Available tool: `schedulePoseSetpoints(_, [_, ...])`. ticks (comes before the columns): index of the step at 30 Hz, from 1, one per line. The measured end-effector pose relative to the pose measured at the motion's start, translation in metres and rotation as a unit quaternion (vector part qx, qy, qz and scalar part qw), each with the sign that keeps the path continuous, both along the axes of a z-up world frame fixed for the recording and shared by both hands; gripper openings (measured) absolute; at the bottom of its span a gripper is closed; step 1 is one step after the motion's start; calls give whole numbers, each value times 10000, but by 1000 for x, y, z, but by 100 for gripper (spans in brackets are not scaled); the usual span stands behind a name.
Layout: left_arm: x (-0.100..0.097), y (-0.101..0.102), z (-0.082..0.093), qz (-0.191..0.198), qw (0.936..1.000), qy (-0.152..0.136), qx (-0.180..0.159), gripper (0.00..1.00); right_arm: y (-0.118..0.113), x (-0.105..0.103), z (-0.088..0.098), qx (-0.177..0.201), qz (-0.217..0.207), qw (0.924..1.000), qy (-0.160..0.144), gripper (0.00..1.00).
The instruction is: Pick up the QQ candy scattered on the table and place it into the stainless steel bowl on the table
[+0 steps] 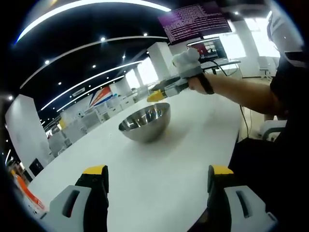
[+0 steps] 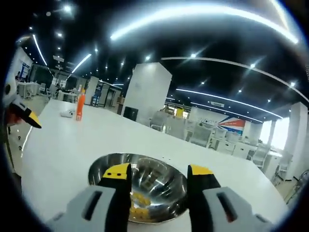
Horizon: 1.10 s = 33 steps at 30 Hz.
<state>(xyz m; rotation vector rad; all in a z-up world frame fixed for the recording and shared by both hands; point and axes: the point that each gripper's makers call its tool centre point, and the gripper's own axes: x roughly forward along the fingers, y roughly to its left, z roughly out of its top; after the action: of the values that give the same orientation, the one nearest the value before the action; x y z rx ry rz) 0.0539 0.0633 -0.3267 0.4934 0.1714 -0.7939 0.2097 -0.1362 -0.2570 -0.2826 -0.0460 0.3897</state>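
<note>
My right tongs (image 2: 154,176) gape empty over the bowl (image 2: 140,186); its yellow candies (image 2: 140,199) look small, soft, pinchable.

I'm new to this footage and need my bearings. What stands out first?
A shiny stainless steel bowl sits on a long white table, in an open office with strip lights. The right tongs hover open right above it, with yellow candy lying at its bottom. An orange bottle stands at the table's far end.
</note>
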Motion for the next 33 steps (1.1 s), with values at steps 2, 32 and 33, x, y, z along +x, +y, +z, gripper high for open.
schedulePoseSetpoints(2, [0,0,0,1,10000,2,1,85,2,-6,13,35,42,9999,-138,46])
schedulePoseSetpoints(32, [-2,-2,3,-29,10000,-36,-20,85,67,-119,32,97,1137,9933,-194,43])
schedulePoseSetpoints(33, [-3,-2,3,-29,10000,-42,-8,85,69,-120,22,112,1176,9930,-69,43])
